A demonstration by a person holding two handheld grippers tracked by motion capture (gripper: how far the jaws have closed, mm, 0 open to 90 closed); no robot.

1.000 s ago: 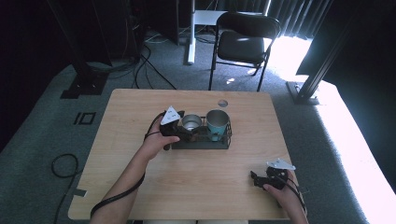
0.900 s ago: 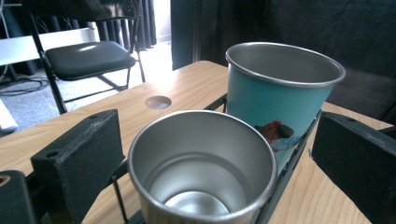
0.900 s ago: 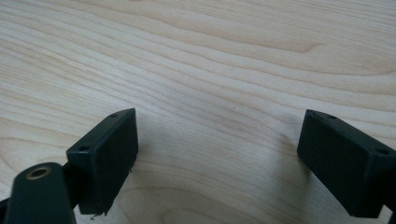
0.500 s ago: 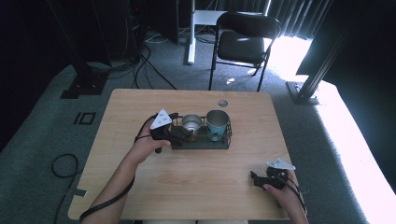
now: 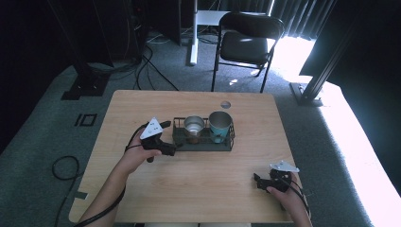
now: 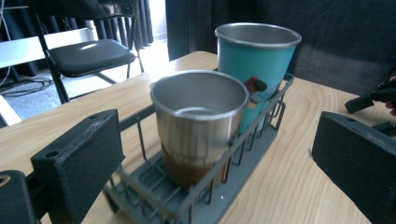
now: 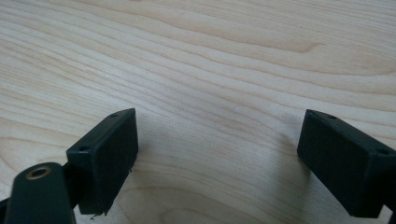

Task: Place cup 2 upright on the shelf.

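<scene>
1. Now the rack (image 5: 204, 140) sits mid-table, just beyond the left gripper (image 5: 171, 149), whose jaws gape wide and empty.
2. Its long axis runs left-right, holding a steel cup (image 6: 198, 126) and a teal cup (image 6: 254, 65).
3. The right gripper (image 5: 259, 181) rests wide open, well apart.

Both forearms are showing bare, no sleeves. The left gripper (image 5: 163, 144) and right gripper (image 5: 265, 180) are black, each wearing a grey three-cornered plate and trailing a black cable; blocky fingers (image 7: 106, 154) are showing screw holes.

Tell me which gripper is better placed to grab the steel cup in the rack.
Left. The left gripper sits open at the rack's end, facing the steel cup. The right gripper rests far off near the table's front edge.
</scene>
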